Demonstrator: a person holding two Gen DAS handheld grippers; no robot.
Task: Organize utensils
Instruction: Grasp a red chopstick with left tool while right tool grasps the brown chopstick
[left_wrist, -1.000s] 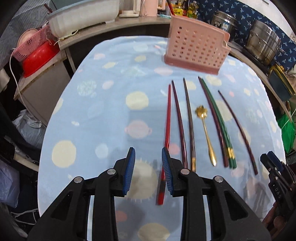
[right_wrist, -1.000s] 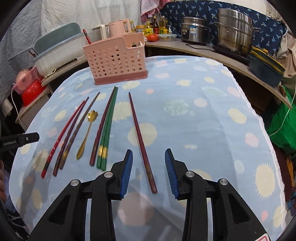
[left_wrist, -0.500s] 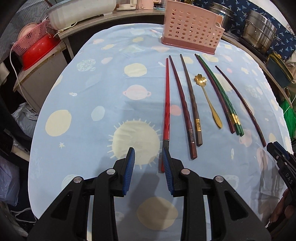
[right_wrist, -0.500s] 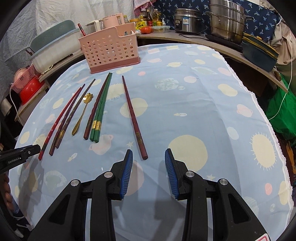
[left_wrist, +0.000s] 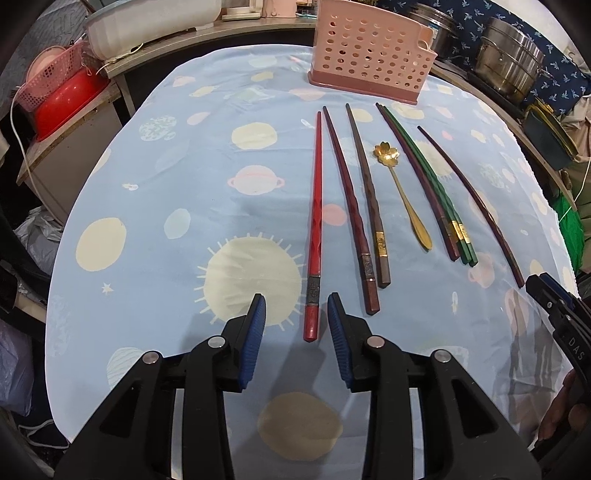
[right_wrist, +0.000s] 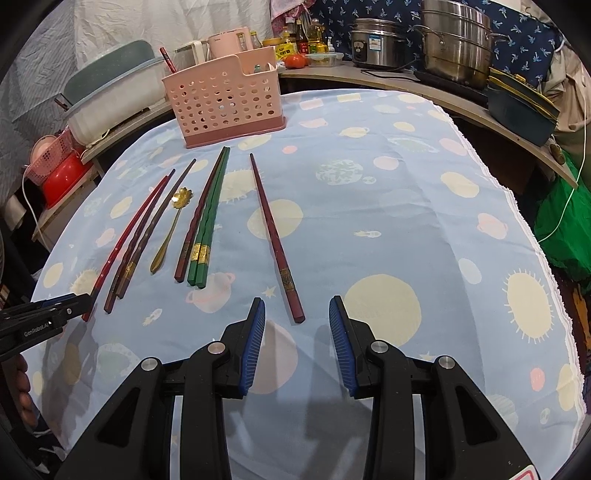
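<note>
Several chopsticks and a gold spoon (left_wrist: 400, 188) lie side by side on the blue patterned tablecloth (left_wrist: 147, 229), pointing at a pink perforated utensil basket (left_wrist: 369, 48) at the far end. My left gripper (left_wrist: 296, 306) is open and empty, with the near end of the red chopstick (left_wrist: 315, 221) between its fingertips. My right gripper (right_wrist: 296, 308) is open and empty, with the near end of a lone dark red chopstick (right_wrist: 275, 236) between its fingertips. The green pair (right_wrist: 207, 229), the spoon (right_wrist: 171, 229) and the basket (right_wrist: 225, 99) also show in the right wrist view.
A counter curves behind the table with steel pots (right_wrist: 458, 40), a rice cooker (right_wrist: 376, 42), bottles and a white tub (right_wrist: 110, 96). A red bowl and a pink basket (left_wrist: 55, 96) sit on a low stand at left. Green cloth (right_wrist: 565, 229) hangs at right.
Both grippers have pulled back toward the near table edge and slightly up, so the chopstick ends now lie just ahead between the fingertips. Nothing was grasped; the utensils have not moved.
</note>
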